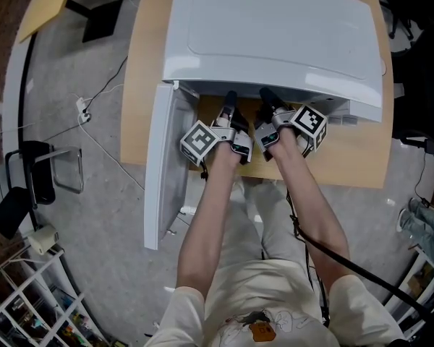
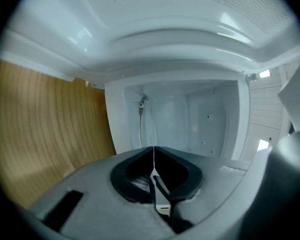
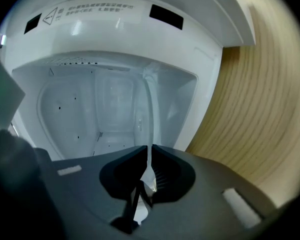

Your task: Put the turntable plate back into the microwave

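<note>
The white microwave [image 1: 275, 35] stands on a wooden table [image 1: 354, 157] with its door [image 1: 163, 165] swung open to the left. Both grippers reach side by side into its mouth, and the top panel hides their tips in the head view. My right gripper [image 3: 149, 151] is shut on the clear glass turntable plate [image 3: 151, 109], seen edge-on as a pale glassy strip running from the jaws into the cavity [image 3: 90, 114]. My left gripper [image 2: 153, 151] is shut, its pads meeting in a thin line. I cannot tell whether the plate's rim is between them.
The cavity's side wall [image 2: 122, 119] is close beside the left gripper. Bare tabletop [image 3: 260, 109] lies to the right of the oven mouth. On the floor to the left are a cable with a plug [image 1: 83, 110], a metal chair frame [image 1: 54, 172] and a wire rack [image 1: 29, 295].
</note>
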